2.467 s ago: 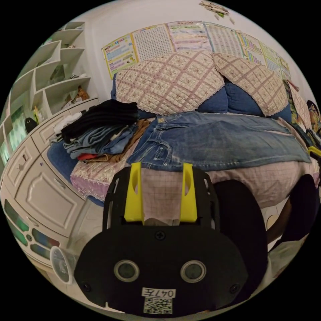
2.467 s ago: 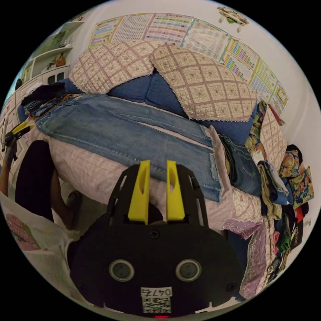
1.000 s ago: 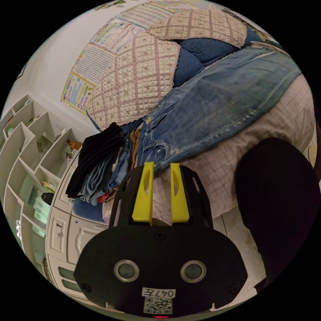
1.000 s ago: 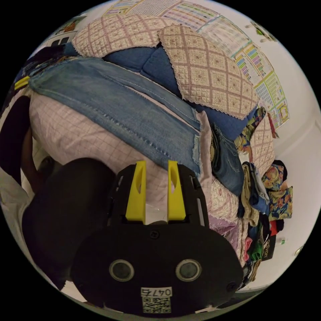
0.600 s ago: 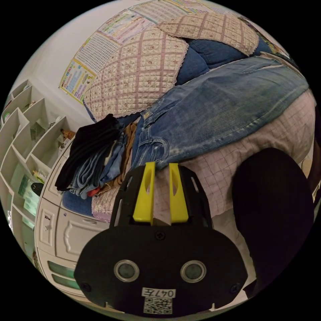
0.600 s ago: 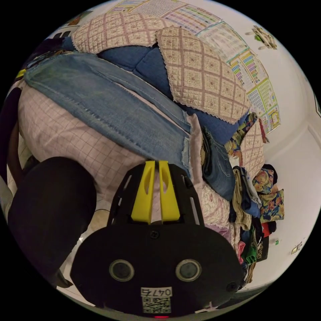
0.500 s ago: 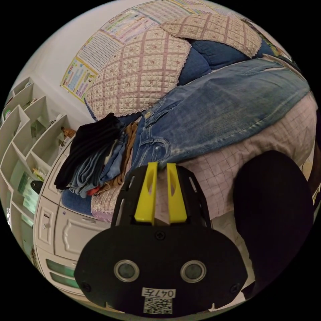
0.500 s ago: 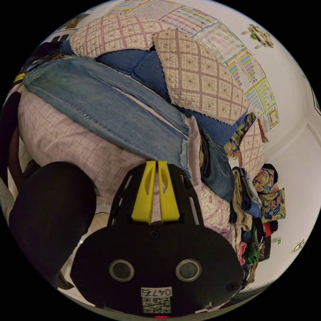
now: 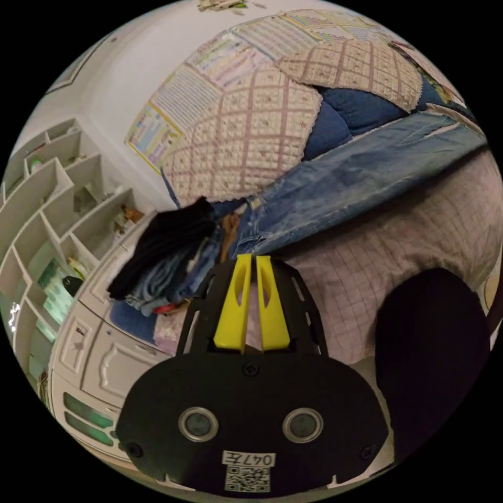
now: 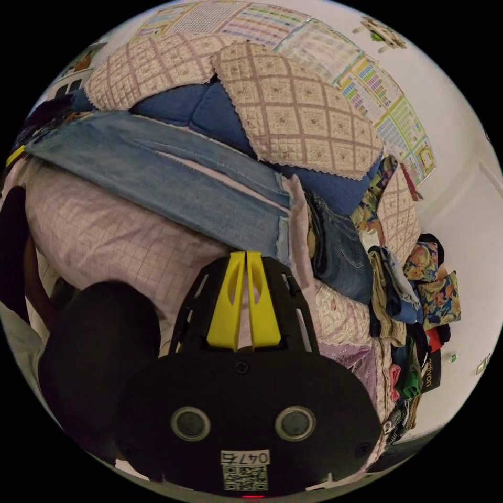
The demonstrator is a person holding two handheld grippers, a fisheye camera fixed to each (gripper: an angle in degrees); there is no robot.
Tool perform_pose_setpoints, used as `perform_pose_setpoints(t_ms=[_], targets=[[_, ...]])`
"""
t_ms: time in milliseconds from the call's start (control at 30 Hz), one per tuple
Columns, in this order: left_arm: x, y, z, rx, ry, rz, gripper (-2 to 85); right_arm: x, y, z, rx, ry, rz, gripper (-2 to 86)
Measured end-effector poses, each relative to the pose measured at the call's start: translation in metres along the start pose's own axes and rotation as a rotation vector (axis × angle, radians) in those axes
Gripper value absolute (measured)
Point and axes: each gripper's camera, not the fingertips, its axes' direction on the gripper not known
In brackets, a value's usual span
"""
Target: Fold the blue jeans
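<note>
1. Left gripper (image 9: 250,258) has its 2 yellow jaws drawn nearly together, their tips at the near waist edge of the blue jeans (image 9: 356,181); whether denim is pinched between them I cannot tell.
2. Right gripper (image 10: 241,254) has its jaws pressed almost flat against each other, tips at the near hem corner of the jeans (image 10: 173,178); a grip on cloth there cannot be made out either.
3. Jeans lie spread lengthwise across the checked pink cover (image 9: 419,246) of a sofa seat, in front of 2 quilted cushions (image 10: 293,115).
4. Beside the waistband sits a stack of folded clothes (image 9: 162,251).
5. Past the hem, a heap of mixed garments (image 10: 403,293) lies.
</note>
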Motion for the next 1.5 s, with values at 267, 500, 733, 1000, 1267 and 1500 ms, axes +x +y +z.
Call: perform_pose_setpoints(t_ms=[267,500,733,1000,1267,1500], targets=[[0.016,0.026,0.019,-0.021,-0.051,0.034,-0.3,0.002,-0.023,-0.007,-0.017,-0.02,0.033,-0.4],[-0.023,0.015,0.014,0.141,-0.05,-0.172,-0.2,0.022,-0.071,-0.051,0.157,0.048,0.19,-0.7],[-0.022,0.047,0.056,0.043,0.065,-0.174,-0.3,0.024,-0.088,-0.051,0.123,-0.06,0.243,-0.6],[-0.012,0.061,0.082,0.063,0.036,-0.148,-0.3,0.025,-0.143,-0.066,0.145,-0.023,0.213,-0.5],[0.005,0.075,0.12,0.069,0.048,-0.207,-0.3,0.016,-0.202,-0.065,0.152,0.034,0.173,-0.6],[0.023,0.082,0.152,0.089,0.046,-0.231,-0.2,0.026,-0.243,-0.065,0.231,-0.014,0.276,-0.7]])
